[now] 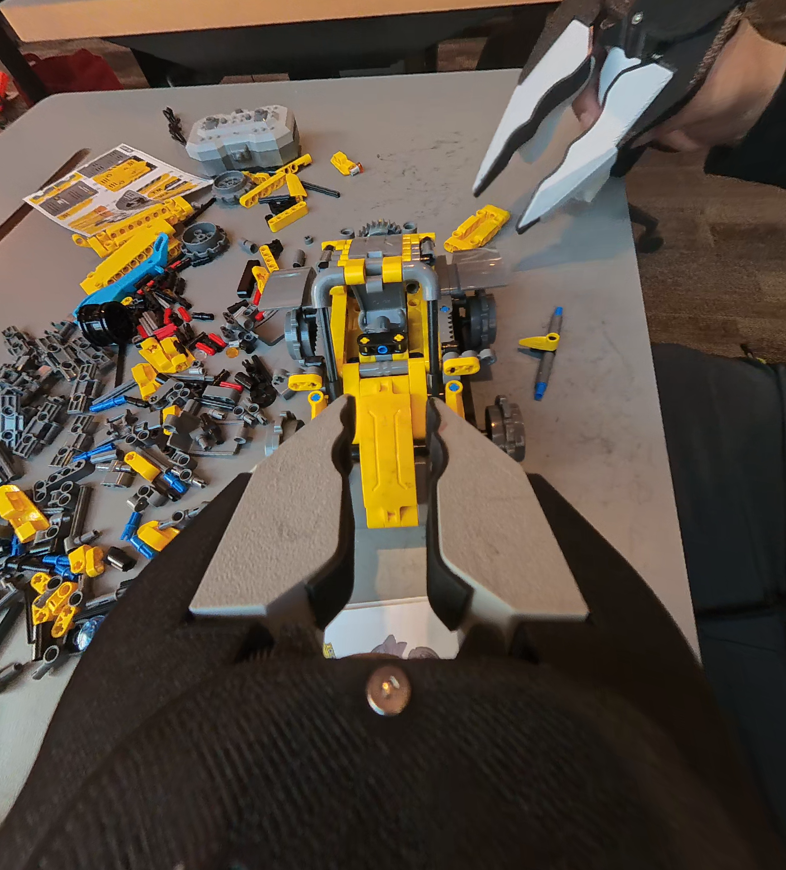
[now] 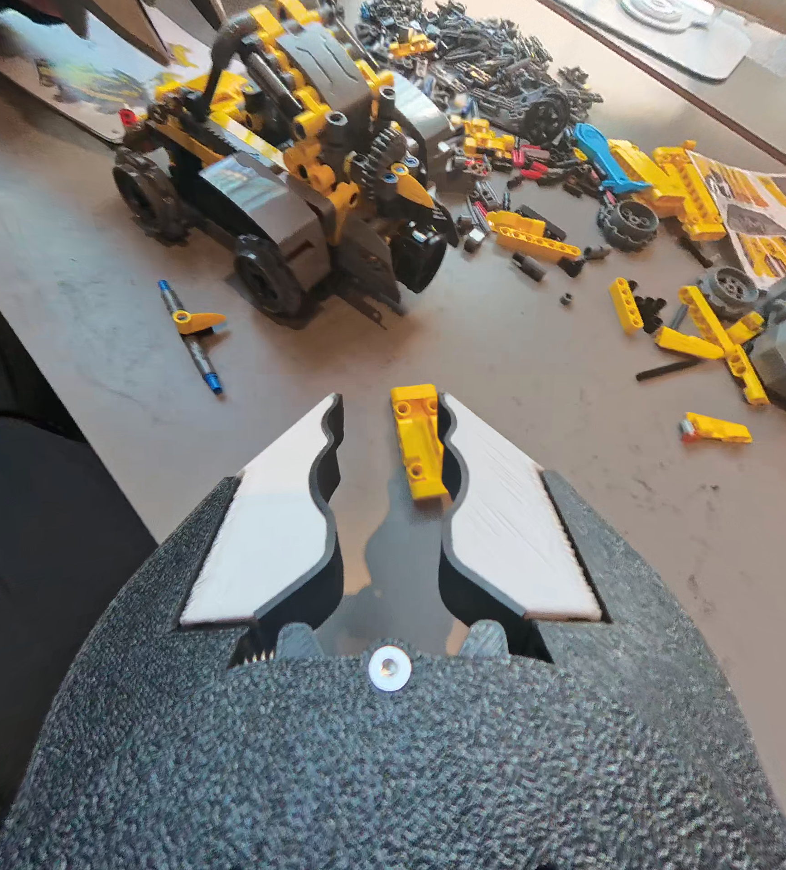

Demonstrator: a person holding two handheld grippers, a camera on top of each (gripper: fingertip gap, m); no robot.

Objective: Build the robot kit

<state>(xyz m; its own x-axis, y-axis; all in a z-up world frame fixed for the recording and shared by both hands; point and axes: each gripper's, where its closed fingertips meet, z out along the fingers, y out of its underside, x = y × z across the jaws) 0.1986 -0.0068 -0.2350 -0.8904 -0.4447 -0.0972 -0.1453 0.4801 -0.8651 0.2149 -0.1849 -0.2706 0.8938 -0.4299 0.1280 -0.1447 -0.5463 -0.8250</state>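
Yellow-and-grey toy-brick vehicle model [image 1: 381, 339] sits mid grey counter [image 1: 584, 471], its yellow front panel clamped between left tongs [image 1: 388, 409]. Right tongs [image 2: 393, 400] are apart, hovering over small yellow plastic brick piece [image 2: 417, 442], which touches the right finger. Loose bricks pile [image 1: 75, 447] lies far left. Centre tongs before closing.
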